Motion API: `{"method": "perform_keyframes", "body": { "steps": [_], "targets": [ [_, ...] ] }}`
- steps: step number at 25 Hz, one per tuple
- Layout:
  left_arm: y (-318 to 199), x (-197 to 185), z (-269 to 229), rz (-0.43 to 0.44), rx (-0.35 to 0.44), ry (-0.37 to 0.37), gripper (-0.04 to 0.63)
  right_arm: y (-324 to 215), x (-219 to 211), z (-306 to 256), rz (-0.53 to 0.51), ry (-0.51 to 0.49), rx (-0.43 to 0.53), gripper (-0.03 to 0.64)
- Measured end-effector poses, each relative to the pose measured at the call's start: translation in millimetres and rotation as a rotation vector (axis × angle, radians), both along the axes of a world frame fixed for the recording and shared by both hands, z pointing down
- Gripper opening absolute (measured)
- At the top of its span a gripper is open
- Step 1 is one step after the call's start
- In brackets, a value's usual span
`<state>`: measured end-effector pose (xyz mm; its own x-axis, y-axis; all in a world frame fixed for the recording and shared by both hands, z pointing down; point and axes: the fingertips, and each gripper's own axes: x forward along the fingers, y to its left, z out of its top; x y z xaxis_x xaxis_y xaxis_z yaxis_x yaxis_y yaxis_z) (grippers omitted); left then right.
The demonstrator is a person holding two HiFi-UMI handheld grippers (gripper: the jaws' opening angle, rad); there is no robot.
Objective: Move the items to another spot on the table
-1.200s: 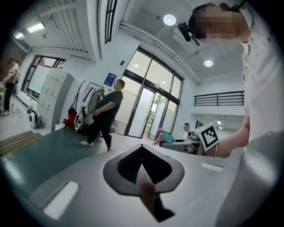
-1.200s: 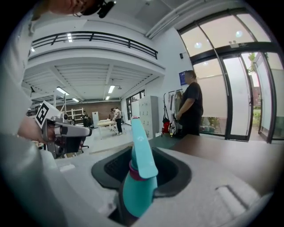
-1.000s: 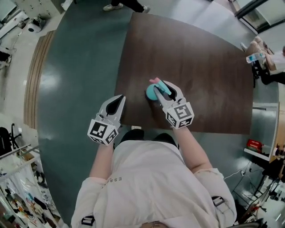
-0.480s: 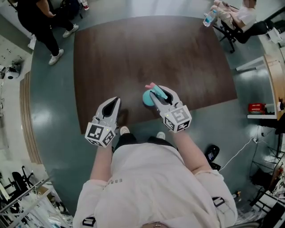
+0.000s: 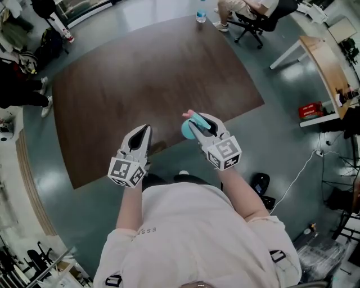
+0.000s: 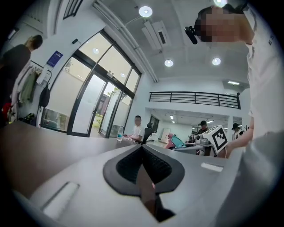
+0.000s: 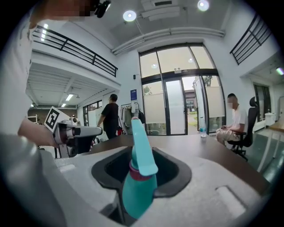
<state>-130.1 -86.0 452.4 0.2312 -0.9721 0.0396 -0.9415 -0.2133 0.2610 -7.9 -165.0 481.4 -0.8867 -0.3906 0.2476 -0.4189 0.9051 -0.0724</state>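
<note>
My right gripper (image 5: 198, 119) is shut on a teal bottle (image 5: 187, 128) with a pink collar, held in the air over the near edge of the dark brown table (image 5: 140, 79). In the right gripper view the bottle (image 7: 138, 177) stands upright between the black pads, its spout pointing up, with the right gripper (image 7: 142, 155) closed round its body. My left gripper (image 5: 143, 132) hangs beside it to the left, also at the table's near edge. Its jaws (image 6: 143, 153) are shut with nothing between them.
A clear water bottle (image 5: 201, 16) stands at the table's far edge. A person sits on a chair (image 5: 247, 11) beyond it, and another stands at the left (image 5: 22, 84). A wooden desk (image 5: 323, 62) is at the right, and a black object (image 5: 260, 183) lies on the floor.
The view has swung round, so the table now lies at a different angle and more to the left. Both grippers keep their pose; the bottle stays in the right one.
</note>
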Motion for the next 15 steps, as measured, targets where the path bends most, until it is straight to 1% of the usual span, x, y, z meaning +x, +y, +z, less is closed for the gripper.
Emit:
{"method": "perform_keyframes", "body": {
  "steps": [7,15],
  "targets": [
    [-48.2,74.5,-4.6,0.140,-0.010,0.003,0.015,-28.1,95.4,0.0,0.163,-0.004,-0.019,0.132],
    [-109.1,142.7,-0.1,0.301,-0.018,0.004,0.015,-67.7,178.9,6.7,0.339,-0.009,-0.022,0.132]
  ]
}}
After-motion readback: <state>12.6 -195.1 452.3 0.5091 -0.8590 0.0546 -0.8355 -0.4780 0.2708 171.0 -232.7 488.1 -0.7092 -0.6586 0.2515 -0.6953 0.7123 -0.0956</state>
